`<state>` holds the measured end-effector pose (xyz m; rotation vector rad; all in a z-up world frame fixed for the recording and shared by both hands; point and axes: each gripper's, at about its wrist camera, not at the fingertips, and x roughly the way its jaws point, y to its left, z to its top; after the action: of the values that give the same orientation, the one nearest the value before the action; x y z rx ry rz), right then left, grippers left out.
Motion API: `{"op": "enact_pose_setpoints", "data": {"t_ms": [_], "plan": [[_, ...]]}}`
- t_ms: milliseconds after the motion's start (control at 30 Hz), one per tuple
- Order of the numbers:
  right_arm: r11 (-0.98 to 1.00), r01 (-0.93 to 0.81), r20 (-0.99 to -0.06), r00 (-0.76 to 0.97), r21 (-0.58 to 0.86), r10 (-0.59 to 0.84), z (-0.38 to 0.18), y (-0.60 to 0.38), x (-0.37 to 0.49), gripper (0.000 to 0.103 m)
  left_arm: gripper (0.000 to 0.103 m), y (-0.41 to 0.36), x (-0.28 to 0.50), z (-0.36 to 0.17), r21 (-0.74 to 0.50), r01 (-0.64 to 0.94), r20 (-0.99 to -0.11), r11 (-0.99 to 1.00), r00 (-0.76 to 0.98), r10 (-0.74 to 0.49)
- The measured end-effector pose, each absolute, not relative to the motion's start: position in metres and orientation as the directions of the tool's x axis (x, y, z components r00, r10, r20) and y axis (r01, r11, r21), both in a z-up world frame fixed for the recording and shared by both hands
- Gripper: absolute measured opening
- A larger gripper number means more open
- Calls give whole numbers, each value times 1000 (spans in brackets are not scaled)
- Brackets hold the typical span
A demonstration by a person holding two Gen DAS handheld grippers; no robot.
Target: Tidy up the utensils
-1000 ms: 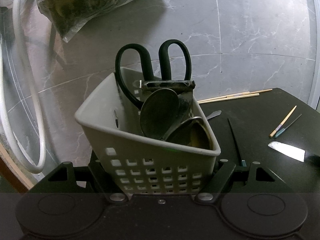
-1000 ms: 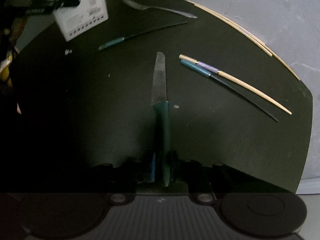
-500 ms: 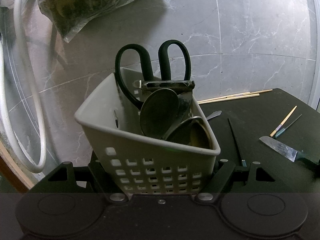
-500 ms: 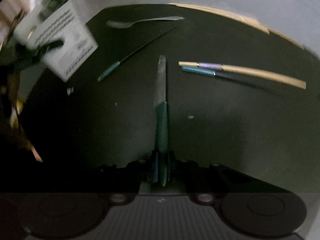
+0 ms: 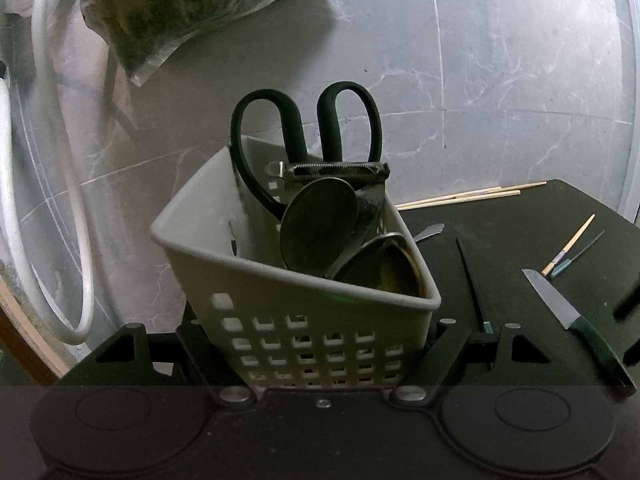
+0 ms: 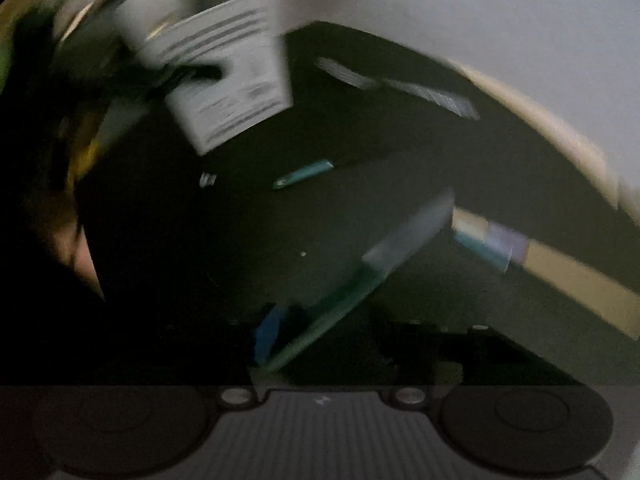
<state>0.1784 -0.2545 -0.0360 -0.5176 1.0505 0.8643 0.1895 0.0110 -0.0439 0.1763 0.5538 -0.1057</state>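
Left wrist view: the left gripper (image 5: 320, 344) has its jaws pressed against both sides of a grey perforated basket (image 5: 256, 268), holding it at the edge of the dark mat (image 5: 520, 216). Standing in the basket are black-handled scissors (image 5: 304, 128), a peeler (image 5: 332, 170) and round metal spoon bowls (image 5: 320, 224). Out on the mat lie pale chopsticks (image 5: 472, 196), a dark chopstick (image 5: 472, 280) and a short pair (image 5: 568, 250). A green-handled knife (image 5: 576, 324) hangs in the air at the right, blade toward the basket. In the badly blurred right wrist view, the right gripper (image 6: 280, 344) is closed on the knife's handle (image 6: 332, 320), the blade angling up to the right.
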Motion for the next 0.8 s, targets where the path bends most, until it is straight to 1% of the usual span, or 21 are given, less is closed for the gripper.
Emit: {"op": "enact_pose_setpoints", "data": {"t_ms": [67, 133, 200, 267, 333, 400, 467, 500, 567, 600, 633, 667, 700, 767, 800], "plan": [[389, -913, -917, 255, -123, 308, -34, -241, 176, 60, 79, 11, 189, -44, 138, 144, -529, 980, 847, -50], [174, -962, -928, 253, -211, 273, -36, -230, 170, 60, 79, 10, 188, -44, 139, 141, -527, 980, 848, -47], [-41, -969, -942, 227, -244, 246, -39, -223, 165, 61, 79, 10, 187, -44, 139, 137, -526, 981, 850, -44], [-238, -940, -955, 191, -244, 225, -44, -217, 157, 66, 79, 9, 186, -45, 139, 132, -523, 981, 851, -41], [-398, -886, -963, 161, -236, 215, -49, -214, 151, 70, 79, 8, 186, -45, 138, 126, -520, 982, 853, -36], [-513, -837, -978, 115, -191, 176, -57, -209, 146, 70, 79, 7, 185, -45, 138, 120, -519, 983, 854, -31], [-570, -812, -989, 60, -127, 134, -60, -202, 147, 65, 79, 7, 185, -45, 139, 114, -517, 984, 856, -27], [-575, -813, -993, 24, -89, 120, -60, -198, 150, 64, 79, 6, 184, -45, 138, 112, -516, 984, 856, -25], [-563, -826, -995, -31, -29, 97, -60, -190, 157, 56, 79, 6, 183, -46, 138, 105, -514, 985, 858, -20], [-562, -827, -995, -52, -5, 86, -60, -189, 160, 55, 79, 5, 182, -46, 138, 103, -512, 985, 859, -18], [-566, -825, -994, -56, -5, 89, -59, -189, 161, 51, 79, 5, 182, -46, 138, 101, -511, 985, 859, -16], [-562, -827, -994, -56, -3, 89, -58, -188, 163, 44, 79, 5, 182, -46, 138, 99, -510, 986, 860, -15], [-554, -832, -995, -56, -2, 88, -57, -187, 165, 41, 79, 5, 181, -46, 136, 96, -509, 986, 861, -13], [-536, -844, -994, -54, -4, 92, -55, -182, 171, 26, 79, 5, 181, -47, 134, 90, -506, 987, 862, -10], [-517, -856, -994, -52, -7, 99, -54, -179, 174, 24, 79, 5, 181, -47, 134, 87, -505, 987, 863, -8]]}}
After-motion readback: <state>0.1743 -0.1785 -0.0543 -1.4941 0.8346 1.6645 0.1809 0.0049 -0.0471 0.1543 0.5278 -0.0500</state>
